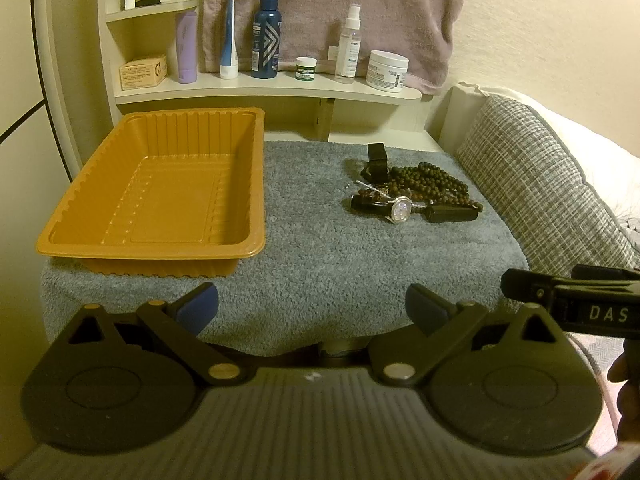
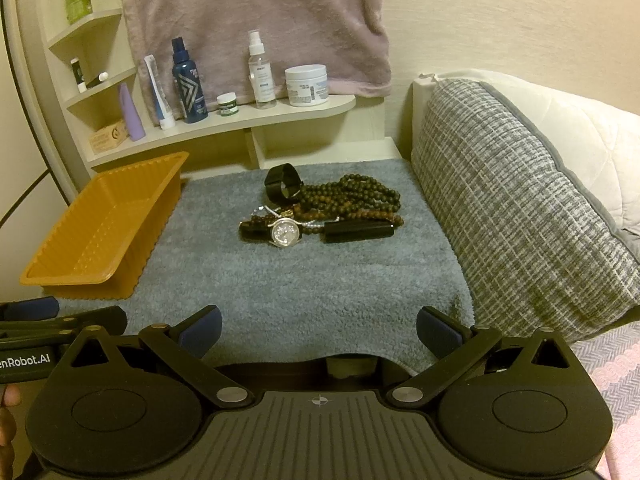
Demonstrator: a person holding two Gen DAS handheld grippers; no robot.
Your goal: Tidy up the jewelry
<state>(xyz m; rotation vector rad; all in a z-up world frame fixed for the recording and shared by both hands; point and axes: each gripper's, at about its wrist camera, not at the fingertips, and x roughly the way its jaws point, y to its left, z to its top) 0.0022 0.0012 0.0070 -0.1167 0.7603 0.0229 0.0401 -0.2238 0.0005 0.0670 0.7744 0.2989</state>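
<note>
An empty orange plastic tray (image 1: 160, 184) (image 2: 100, 232) sits on the left of a grey-blue towel mat (image 1: 328, 256) (image 2: 288, 280). A pile of jewelry lies on the mat's far right: a silver-faced watch (image 1: 401, 211) (image 2: 285, 233) with a black strap, dark bead strings (image 1: 436, 180) (image 2: 356, 192) and a black band (image 1: 377, 160) (image 2: 283, 182). My left gripper (image 1: 312, 304) is open and empty over the mat's near edge. My right gripper (image 2: 319, 330) is open and empty, near the mat's front edge, well short of the pile.
A shelf (image 1: 280, 88) (image 2: 224, 128) behind the mat holds bottles, tubes and jars, with a pink towel (image 2: 256, 20) hanging above. A grey woven cushion (image 2: 520, 208) (image 1: 536, 184) flanks the mat's right side. The other gripper shows at the right edge of the left wrist view (image 1: 568, 296).
</note>
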